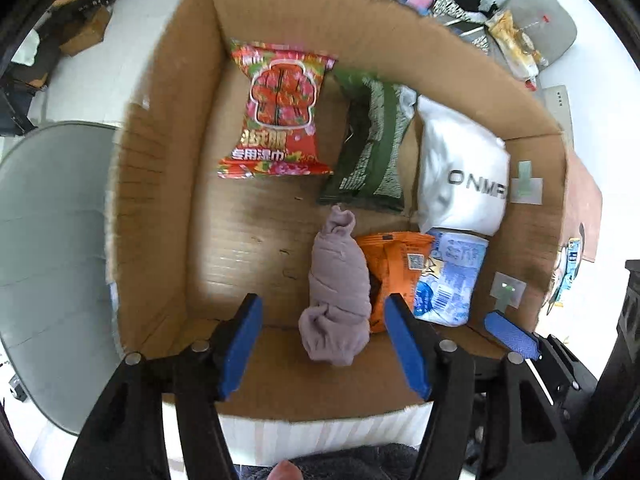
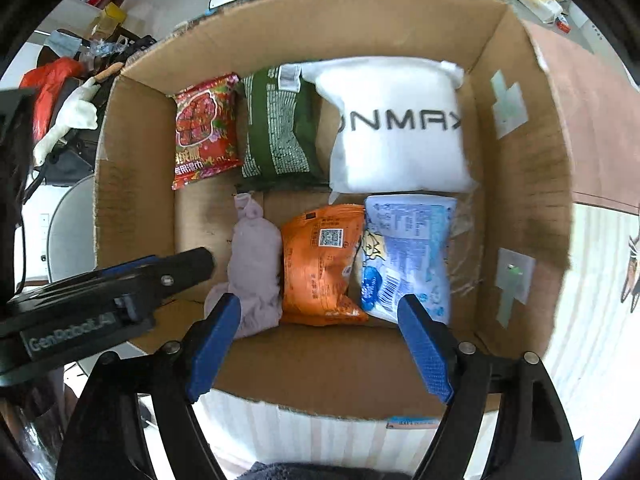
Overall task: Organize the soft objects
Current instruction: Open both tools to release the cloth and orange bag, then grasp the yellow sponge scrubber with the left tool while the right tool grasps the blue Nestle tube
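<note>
An open cardboard box [image 1: 160, 208] [image 2: 516, 216] holds soft items in two rows. At the back lie a red wipes pack [image 1: 280, 116] [image 2: 206, 128], a green pack [image 1: 372, 148] [image 2: 280, 124] and a white ONMAX pouch [image 1: 460, 168] [image 2: 400, 124]. In front lie a rolled mauve cloth [image 1: 338, 288] [image 2: 254, 264], an orange pack [image 1: 394, 268] [image 2: 320, 264] and a blue-white pack [image 1: 448, 276] [image 2: 404, 256]. My left gripper [image 1: 324, 344] is open and empty above the cloth's near end. My right gripper [image 2: 320, 344] is open and empty above the box's near wall.
A grey chair seat [image 1: 48, 248] stands left of the box. Clutter of bags and clothes [image 1: 480, 4] [image 2: 68, 92] lies behind the box. The left gripper's body [image 2: 100, 300] shows in the right wrist view, over the box's left front corner.
</note>
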